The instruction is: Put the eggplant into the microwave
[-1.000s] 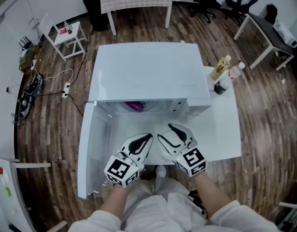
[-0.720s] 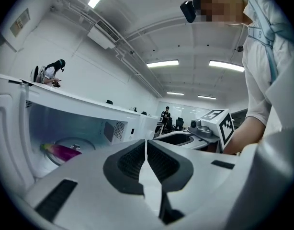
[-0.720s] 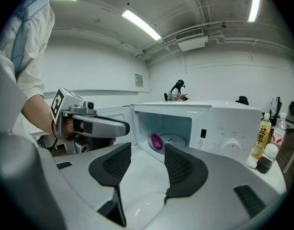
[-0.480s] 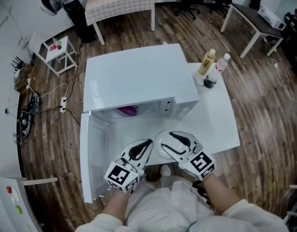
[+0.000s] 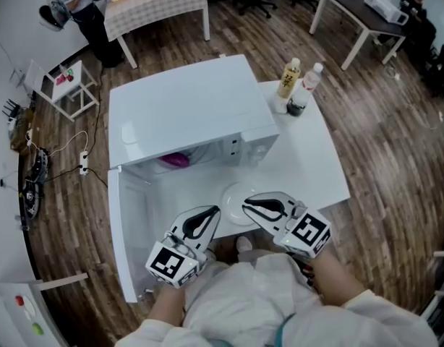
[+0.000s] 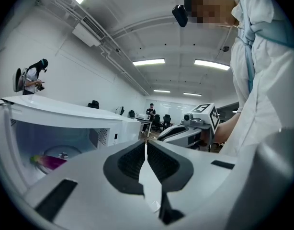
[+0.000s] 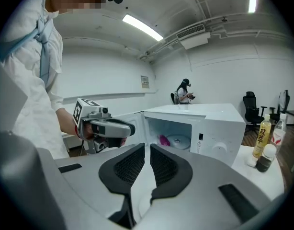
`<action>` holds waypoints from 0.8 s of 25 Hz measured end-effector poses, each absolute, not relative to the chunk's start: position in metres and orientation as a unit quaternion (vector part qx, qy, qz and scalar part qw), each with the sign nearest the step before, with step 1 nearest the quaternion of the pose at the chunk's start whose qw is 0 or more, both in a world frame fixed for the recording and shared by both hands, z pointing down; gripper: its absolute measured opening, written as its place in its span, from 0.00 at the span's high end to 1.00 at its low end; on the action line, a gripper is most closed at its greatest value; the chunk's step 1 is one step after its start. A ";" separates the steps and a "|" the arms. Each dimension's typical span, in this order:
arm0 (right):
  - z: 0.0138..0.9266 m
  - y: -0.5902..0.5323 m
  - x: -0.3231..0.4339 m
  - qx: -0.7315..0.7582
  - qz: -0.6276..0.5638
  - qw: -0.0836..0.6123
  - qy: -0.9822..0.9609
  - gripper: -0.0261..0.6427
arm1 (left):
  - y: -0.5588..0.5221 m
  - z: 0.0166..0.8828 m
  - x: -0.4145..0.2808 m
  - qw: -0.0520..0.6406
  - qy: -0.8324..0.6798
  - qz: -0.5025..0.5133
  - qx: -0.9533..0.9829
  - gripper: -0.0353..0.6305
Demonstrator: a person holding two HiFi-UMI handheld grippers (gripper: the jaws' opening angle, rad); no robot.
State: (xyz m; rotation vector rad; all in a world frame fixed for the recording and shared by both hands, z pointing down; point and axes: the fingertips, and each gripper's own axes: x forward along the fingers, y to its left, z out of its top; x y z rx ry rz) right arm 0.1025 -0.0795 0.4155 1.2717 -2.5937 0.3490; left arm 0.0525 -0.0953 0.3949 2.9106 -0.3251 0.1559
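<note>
The eggplant [image 5: 174,160] is already inside the microwave [image 5: 186,107]; my right gripper [image 5: 249,205] just closed empty, left gripper [image 5: 211,214] shut too, door [image 5: 128,226] open

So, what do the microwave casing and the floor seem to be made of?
Microwave casing: probably painted sheet metal, smooth glossy white with soft reflections. Floor: wood or wood-look laminate, brown staggered planks with grain; which, I cannot tell.

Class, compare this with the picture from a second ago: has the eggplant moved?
No. The eggplant lies at the same spot in the open cavity of the microwave, left of the control panel. Only the camera's viewpoint has shifted.
</note>
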 end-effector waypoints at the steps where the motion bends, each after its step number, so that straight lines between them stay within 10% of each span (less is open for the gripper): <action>1: 0.411 -0.079 0.104 0.436 0.119 0.113 -0.885 0.88 | -0.094 0.393 0.054 0.103 -0.106 0.052 0.988 0.94; 20: 0.417 -0.055 0.110 0.451 0.166 0.081 -0.873 0.91 | -0.080 0.387 0.049 0.111 -0.093 0.049 0.988 0.94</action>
